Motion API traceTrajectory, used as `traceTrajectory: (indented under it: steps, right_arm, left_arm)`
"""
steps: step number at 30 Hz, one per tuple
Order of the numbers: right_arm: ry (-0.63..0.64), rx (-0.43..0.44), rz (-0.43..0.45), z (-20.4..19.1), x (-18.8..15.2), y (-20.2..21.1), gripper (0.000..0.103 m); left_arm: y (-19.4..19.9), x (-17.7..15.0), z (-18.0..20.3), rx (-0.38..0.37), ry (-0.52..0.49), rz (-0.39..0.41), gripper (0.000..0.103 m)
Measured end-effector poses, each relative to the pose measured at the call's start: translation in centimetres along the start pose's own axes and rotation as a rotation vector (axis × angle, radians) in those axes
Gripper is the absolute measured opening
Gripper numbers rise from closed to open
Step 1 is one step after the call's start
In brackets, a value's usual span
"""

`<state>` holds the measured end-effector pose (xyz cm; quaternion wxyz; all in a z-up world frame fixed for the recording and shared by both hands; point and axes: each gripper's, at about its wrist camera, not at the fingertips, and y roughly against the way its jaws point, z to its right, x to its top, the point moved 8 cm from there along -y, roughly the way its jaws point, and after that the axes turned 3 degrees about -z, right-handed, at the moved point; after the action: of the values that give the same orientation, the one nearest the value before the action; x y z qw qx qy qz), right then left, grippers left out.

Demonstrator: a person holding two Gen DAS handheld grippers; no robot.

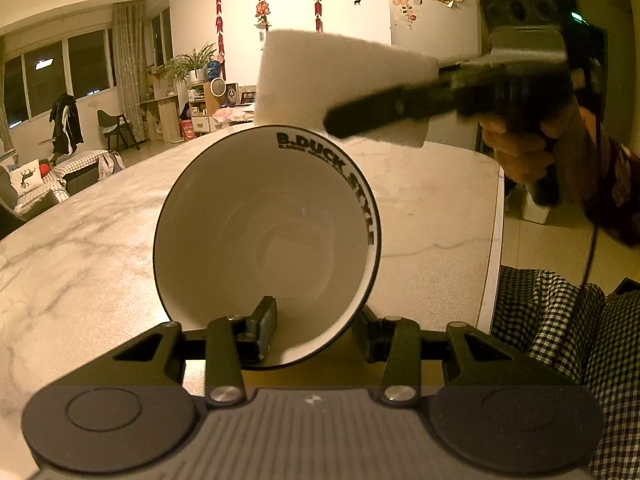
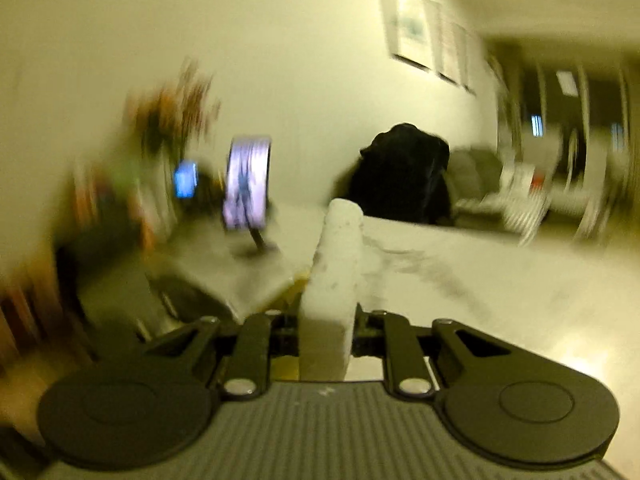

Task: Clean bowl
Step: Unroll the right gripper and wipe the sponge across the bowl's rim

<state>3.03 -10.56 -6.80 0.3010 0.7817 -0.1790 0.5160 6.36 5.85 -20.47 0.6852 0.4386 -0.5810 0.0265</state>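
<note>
In the left wrist view a white bowl [image 1: 264,240] with a black rim and black lettering is tipped up on its side, its mouth facing the camera. My left gripper [image 1: 316,320] is shut on its lower rim, one finger [image 1: 262,322] inside and the other outside the wall. Above the bowl's upper right rim, my right gripper [image 1: 360,116] is shut on a white sponge [image 1: 320,76]; whether the sponge touches the bowl I cannot tell. The blurred right wrist view shows the sponge [image 2: 336,264] edge-on, pinched in the right gripper [image 2: 328,320]. The bowl is not in that view.
The marble table [image 1: 80,240] stretches left and back; its right edge runs just right of the bowl. A checked cloth [image 1: 560,320] and a person's hand [image 1: 520,148] are beyond that edge. In the right wrist view a lit screen on a stand [image 2: 248,184] stands on the table.
</note>
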Motion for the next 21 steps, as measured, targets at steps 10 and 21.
traceTrajectory:
  steps: [10, 21]
  right_arm:
    - [-0.54, 0.048, 0.15, 3.0, -2.5, -1.3, 0.019]
    - [-0.676, 0.062, 0.22, 2.5, -0.7, -3.9, 0.019]
  left_arm:
    - [0.6, -0.7, -0.1, 0.005, 0.005, 0.001, 0.042]
    - [0.8, -0.8, 0.0, 0.007, 0.0, -0.001, 0.042]
